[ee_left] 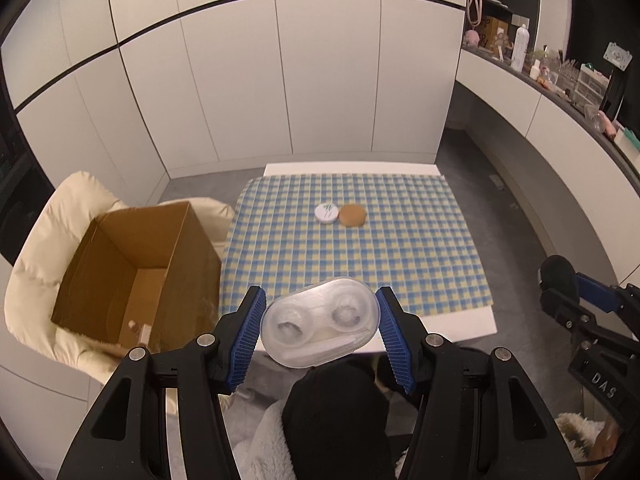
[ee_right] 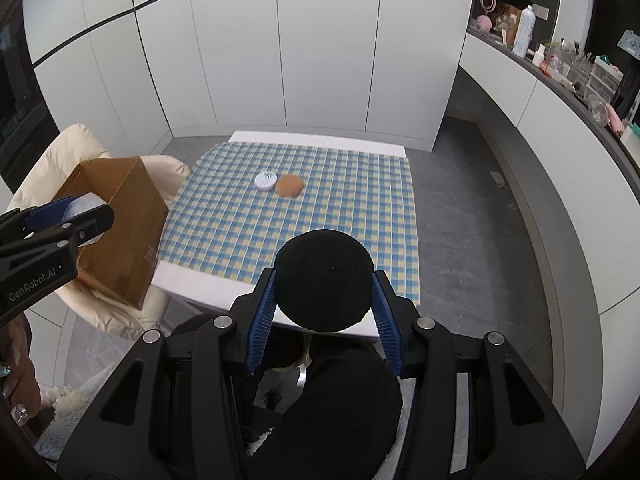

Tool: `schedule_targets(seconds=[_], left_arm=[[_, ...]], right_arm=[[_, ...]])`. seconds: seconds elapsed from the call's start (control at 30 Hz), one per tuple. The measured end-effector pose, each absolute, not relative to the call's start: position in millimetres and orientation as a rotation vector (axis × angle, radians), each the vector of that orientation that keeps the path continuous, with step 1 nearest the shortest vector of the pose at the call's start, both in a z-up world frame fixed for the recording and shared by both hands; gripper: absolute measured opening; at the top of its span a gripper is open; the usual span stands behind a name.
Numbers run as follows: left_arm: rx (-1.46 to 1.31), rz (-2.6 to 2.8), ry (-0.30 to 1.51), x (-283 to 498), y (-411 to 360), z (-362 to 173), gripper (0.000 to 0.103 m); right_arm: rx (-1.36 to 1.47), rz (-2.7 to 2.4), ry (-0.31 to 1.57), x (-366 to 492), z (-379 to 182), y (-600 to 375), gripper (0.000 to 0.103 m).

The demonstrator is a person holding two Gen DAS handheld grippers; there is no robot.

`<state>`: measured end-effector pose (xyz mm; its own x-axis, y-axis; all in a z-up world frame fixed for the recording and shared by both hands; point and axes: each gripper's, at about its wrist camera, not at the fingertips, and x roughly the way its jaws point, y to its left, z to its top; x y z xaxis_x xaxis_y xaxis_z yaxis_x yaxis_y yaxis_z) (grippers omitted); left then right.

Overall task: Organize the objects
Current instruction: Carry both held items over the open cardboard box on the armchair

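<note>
Bench (ee_left: pixel 460 320) under blue-yellow checked cloth (ee_left: pixel 400 248), white cabinet wall behind. Left claw (ee_left: pixel 320 328) clamped on clear lens case (ee_left: pixel 320 326); right claw (ee_right: pixel 324 300) clamped on black round puff (ee_right: pixel 324 276). White jar (ee_left: pixel 327 213), tan disc (ee_left: pixel 352 215) mid-cloth.

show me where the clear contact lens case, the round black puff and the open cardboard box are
Clear plastic contact lens case (ee_left: pixel 320 322), left wrist view, middle of its lid.
Round black puff (ee_right: pixel 325 280), right wrist view, centre of its face.
Open brown cardboard box (ee_left: pixel 160 236), left wrist view, inner back wall.

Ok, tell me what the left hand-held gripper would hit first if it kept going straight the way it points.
Probably the near edge of the checked tablecloth, just beyond the clear contact lens case gripped by the left hand-held gripper; depth is uncertain.
</note>
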<state>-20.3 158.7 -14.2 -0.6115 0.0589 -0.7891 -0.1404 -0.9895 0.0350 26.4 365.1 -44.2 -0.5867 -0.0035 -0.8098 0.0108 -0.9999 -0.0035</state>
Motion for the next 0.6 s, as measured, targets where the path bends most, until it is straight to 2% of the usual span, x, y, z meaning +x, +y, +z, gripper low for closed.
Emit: schedule_targets(seconds=[0.6], left_arm=[[-1.312,2.702,0.154,20,147,-26,0.057]], right_arm=[[1.459,-2.754,-0.029,79,-64,360,0.049]])
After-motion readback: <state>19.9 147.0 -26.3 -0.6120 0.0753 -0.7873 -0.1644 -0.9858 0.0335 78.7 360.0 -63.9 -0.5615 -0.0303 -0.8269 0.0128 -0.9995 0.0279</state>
